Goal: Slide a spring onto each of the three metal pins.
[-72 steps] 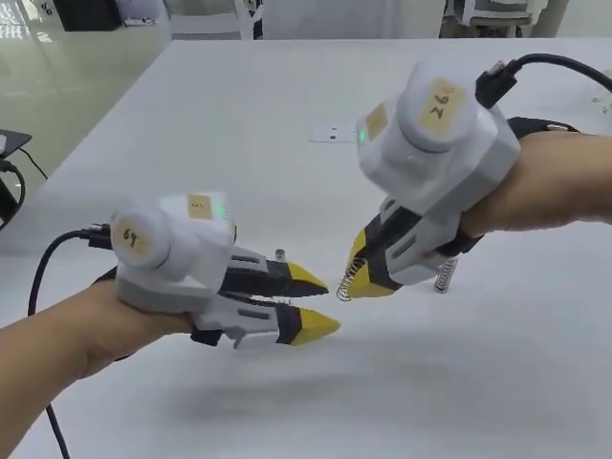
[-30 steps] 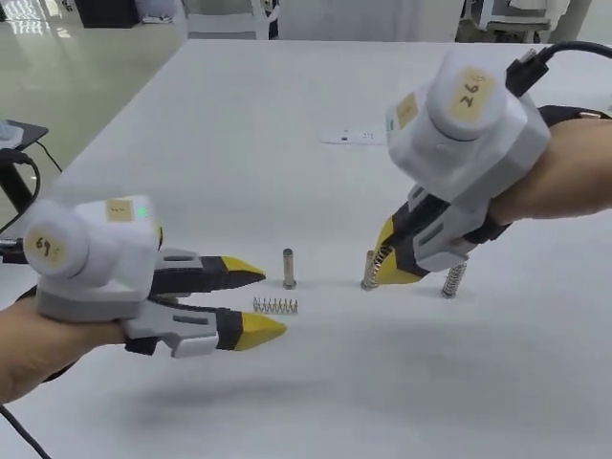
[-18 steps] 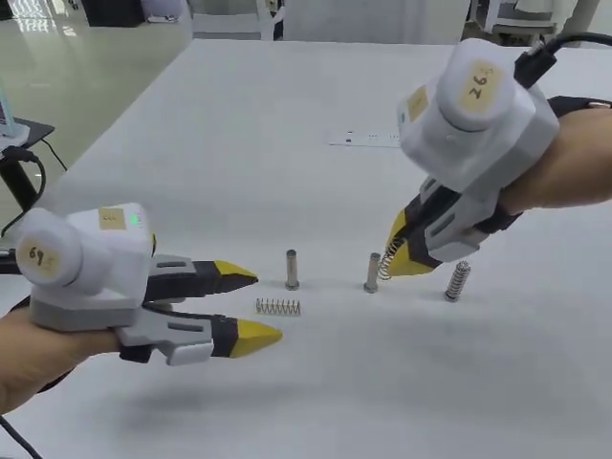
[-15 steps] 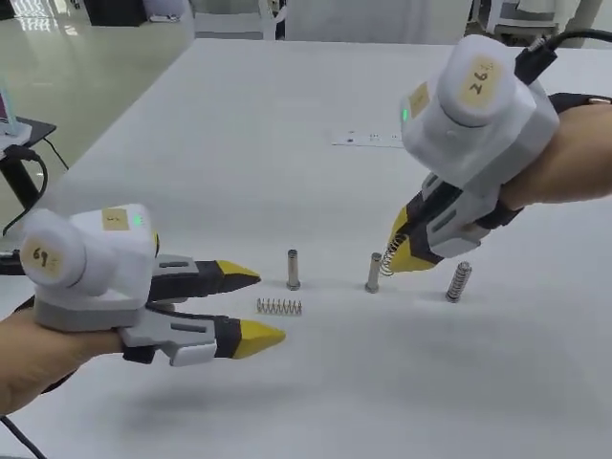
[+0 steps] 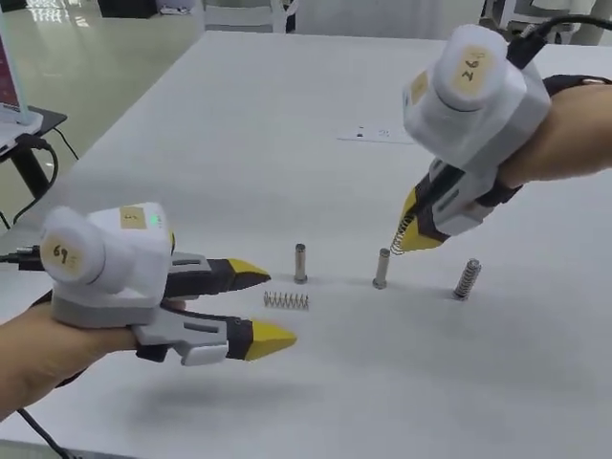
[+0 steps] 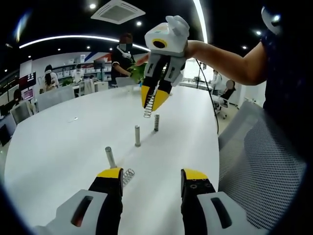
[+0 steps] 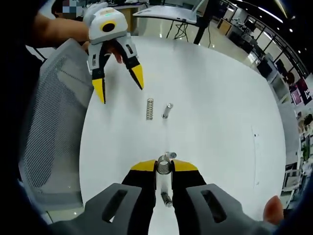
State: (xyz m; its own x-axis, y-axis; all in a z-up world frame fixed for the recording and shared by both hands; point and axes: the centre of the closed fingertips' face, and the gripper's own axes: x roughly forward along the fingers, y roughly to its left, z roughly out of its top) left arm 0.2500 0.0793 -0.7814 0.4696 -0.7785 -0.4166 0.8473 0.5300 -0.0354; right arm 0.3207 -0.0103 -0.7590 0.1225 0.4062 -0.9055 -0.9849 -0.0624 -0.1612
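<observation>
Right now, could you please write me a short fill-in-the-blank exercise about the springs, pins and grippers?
The right gripper is shut on a ___ near the middle pin. Exactly ___ pin already wears a spring. The left gripper holds its jaws ___. The loose spring lies on the table nearest the ___ gripper.
Missing words: spring; one; open; left.

White table (image 5: 239, 115) — a small flat white strip (image 5: 375, 134) lies toward its far side. Glossy floor (image 5: 105, 57) past the left edge. Grey mesh chair back (image 6: 264, 161) beside the table, ceiling vent (image 6: 116, 10) overhead — a person (image 6: 122, 56) stands behind.
</observation>
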